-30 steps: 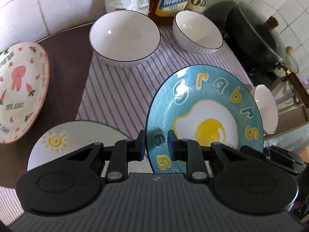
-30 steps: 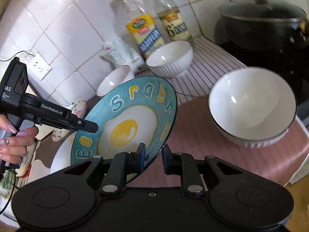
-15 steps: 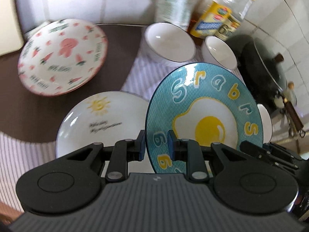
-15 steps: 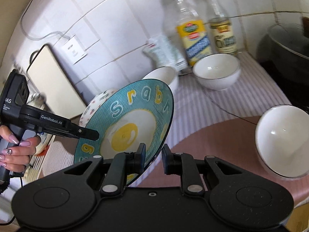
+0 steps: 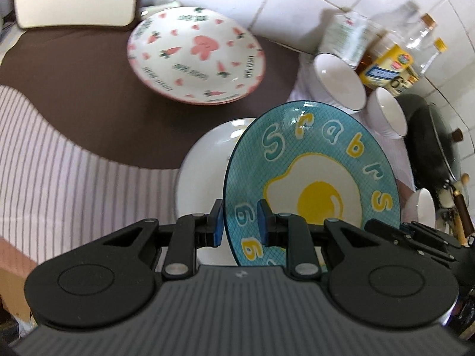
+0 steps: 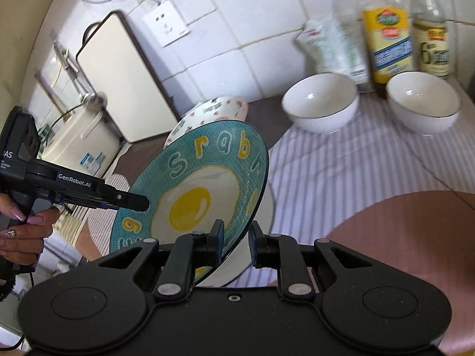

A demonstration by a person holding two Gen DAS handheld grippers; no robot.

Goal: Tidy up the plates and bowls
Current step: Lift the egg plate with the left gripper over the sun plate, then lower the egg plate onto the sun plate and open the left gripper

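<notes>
A blue plate (image 5: 311,178) with a fried-egg picture is held tilted in the air by both grippers. My left gripper (image 5: 240,222) is shut on its near rim. My right gripper (image 6: 236,241) is shut on the opposite rim, and shows in the left wrist view as a black tip (image 5: 415,237). In the right wrist view the blue plate (image 6: 193,190) hangs over a white plate (image 6: 237,261), with the left gripper (image 6: 130,200) in a person's hand (image 6: 20,231). Under it lies the white plate (image 5: 202,172). A pink carrot-print plate (image 5: 196,56) sits further back. Two white bowls (image 5: 338,80) (image 5: 386,112) stand by the wall.
Bottles (image 6: 386,29) and a pouch (image 6: 335,47) line the tiled wall behind the bowls (image 6: 320,101). A dark lidded pan (image 5: 430,136) and a third white bowl (image 5: 423,207) are at the right. A cutting board (image 6: 118,74) and a rice cooker (image 6: 77,136) stand at the left.
Both grippers have carried the blue plate leftward along the counter, over the white plate. The pink plate and cutting board have come into view; the large bowl at the right has left the right wrist view.
</notes>
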